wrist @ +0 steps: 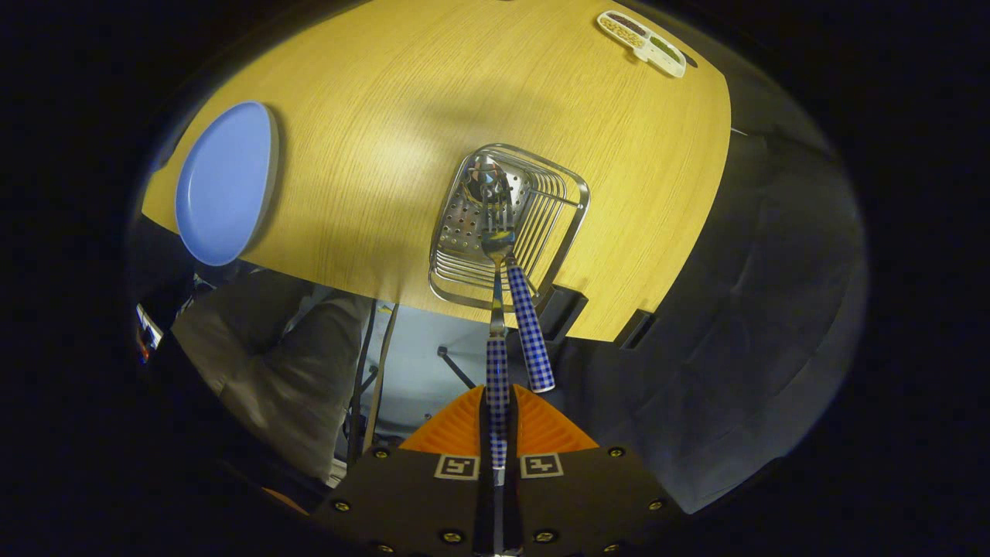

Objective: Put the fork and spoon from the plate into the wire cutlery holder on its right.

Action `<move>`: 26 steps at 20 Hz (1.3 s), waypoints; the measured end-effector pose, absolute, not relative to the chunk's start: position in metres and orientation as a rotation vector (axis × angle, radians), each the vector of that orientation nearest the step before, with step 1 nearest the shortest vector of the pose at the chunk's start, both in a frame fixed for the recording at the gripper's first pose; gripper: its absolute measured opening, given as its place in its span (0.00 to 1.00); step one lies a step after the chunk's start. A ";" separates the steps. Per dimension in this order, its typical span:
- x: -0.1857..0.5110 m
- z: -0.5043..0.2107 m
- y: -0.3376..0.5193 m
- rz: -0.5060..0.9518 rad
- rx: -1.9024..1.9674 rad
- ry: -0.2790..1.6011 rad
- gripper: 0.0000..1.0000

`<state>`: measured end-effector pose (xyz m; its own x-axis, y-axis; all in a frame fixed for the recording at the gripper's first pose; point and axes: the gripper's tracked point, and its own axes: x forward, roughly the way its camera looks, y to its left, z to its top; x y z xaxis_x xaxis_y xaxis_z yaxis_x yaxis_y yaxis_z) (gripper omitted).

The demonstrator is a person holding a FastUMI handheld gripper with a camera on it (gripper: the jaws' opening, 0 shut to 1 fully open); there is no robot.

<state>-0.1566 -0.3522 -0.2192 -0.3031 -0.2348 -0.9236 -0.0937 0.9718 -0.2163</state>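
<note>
My gripper [496,394] looks straight down and is shut on a blue-checked utensil handle [496,379]; the orange fingers [456,429] press it from both sides. Its metal end, which looks like a spoon bowl [499,241], hangs over the mouth of the wire cutlery holder [568,224]. A second blue-checked utensil [530,329] stands in the holder, leaning toward me just right of the held one; I cannot tell its head from the glare. The blue plate [224,182] lies empty to the holder's left on the wooden table [387,116].
A white divided tray [642,42] with small fillings sits at the table's far corner. The table's near edge runs just under the holder. A person's trouser leg [286,371] and cables [371,379] show below that edge.
</note>
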 end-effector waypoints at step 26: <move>-0.103 -0.155 -0.341 -0.234 -0.114 1.337 0.97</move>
